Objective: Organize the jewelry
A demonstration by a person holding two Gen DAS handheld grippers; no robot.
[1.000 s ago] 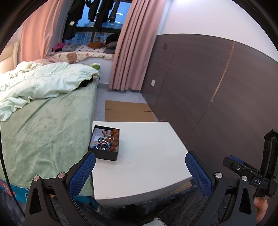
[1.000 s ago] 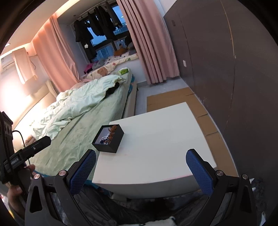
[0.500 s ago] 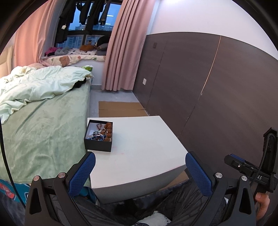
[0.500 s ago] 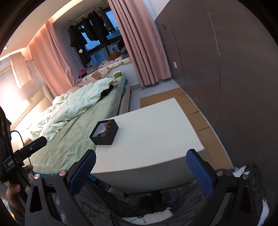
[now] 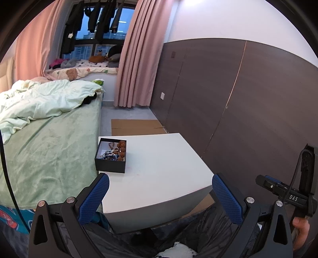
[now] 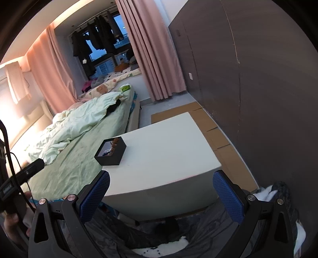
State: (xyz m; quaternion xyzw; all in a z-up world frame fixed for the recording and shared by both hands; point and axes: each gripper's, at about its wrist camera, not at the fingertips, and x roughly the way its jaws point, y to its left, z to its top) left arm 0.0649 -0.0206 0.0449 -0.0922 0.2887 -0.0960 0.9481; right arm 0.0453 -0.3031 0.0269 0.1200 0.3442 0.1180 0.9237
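Left tongs (image 5: 160, 195): spread wide, nothing between the blue pads (image 5: 93, 198), held short of the counter's near edge. Right tongs (image 6: 161, 195): likewise wide apart and empty, also short of the near edge. Each view catches the other tool at its margin; a hand (image 5: 301, 230) grips one at the right rim, mostly cut off.

Below the tongs: dark fabric (image 5: 123, 244) with a white patch, bottom edge cropped; what it is cannot be made out.

Counter (image 5: 163, 164): white, square top. Its only load is the box (image 5: 111, 153), black, lidless, at the near-left part, close to the left edge and well apart from both tongs.

Box contents: brown beads (image 5: 121, 149) along the right side, a tangle of bluish and dark jewelry (image 5: 108, 155) at the near-left, a small dark piece farther in. Single items are too small to separate. In the right wrist view the near wall hides most of the inside; only bead tops show.

Left of counter: bed (image 5: 49, 146), green sheet, pale crumpled duvet (image 5: 45, 99) beyond. Right: dark panel wall (image 5: 238, 99). Far of counter: cardboard (image 5: 135, 127) flat on the floor. Farther: pink curtain (image 5: 137, 59), window with dark clothes (image 5: 99, 17) hanging.
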